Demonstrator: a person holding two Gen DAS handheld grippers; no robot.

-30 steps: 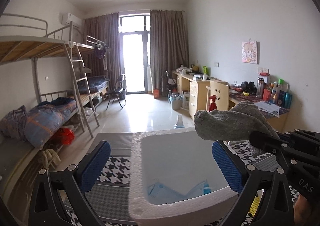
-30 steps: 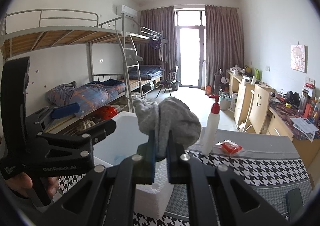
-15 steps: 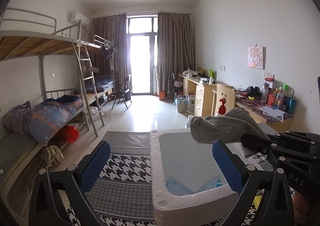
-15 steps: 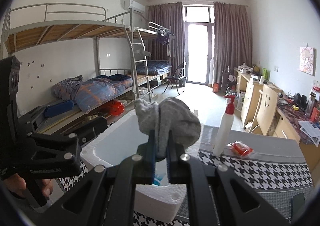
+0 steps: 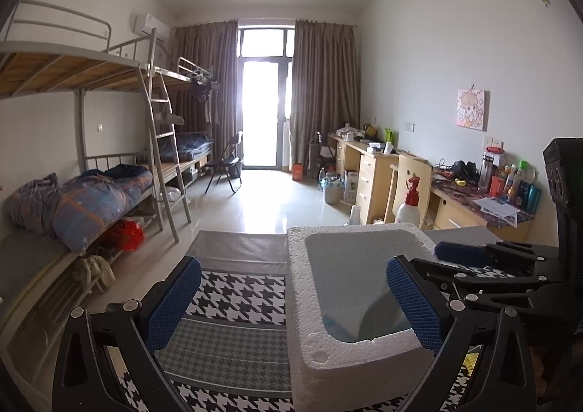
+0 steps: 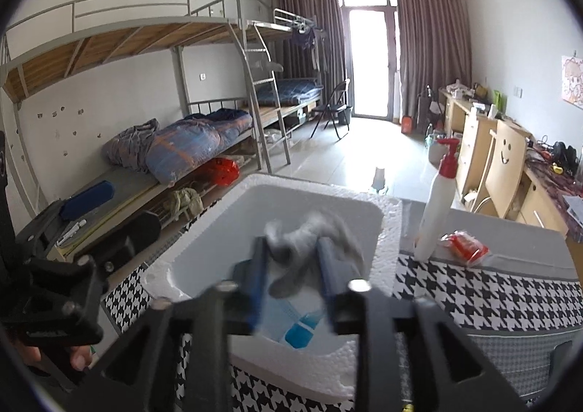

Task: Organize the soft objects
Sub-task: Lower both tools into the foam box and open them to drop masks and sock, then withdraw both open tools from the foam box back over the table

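Observation:
A white foam box (image 6: 390,229) stands on the houndstooth table cloth and also shows in the left wrist view (image 5: 313,321). In the right wrist view my right gripper (image 6: 291,269) is over the box with its jaws apart. A blurred grey sock (image 6: 309,248) hangs loose between the fingers, above blue face masks (image 6: 298,324) on the box floor. My left gripper (image 5: 288,302) is open and empty, its right finger beside the box's near wall. The right gripper's body (image 5: 510,273) reaches in from the right.
A white pump bottle with a red top (image 6: 437,208) and a red packet (image 6: 464,246) stand right of the box. Bunk beds (image 5: 73,193) line the left wall, desks (image 5: 455,193) the right. The table (image 5: 233,346) extends left of the box.
My right gripper has dipped down over the box and opened. The grey sock that it held clamped is now loose between the fingers. The left view shifted left.

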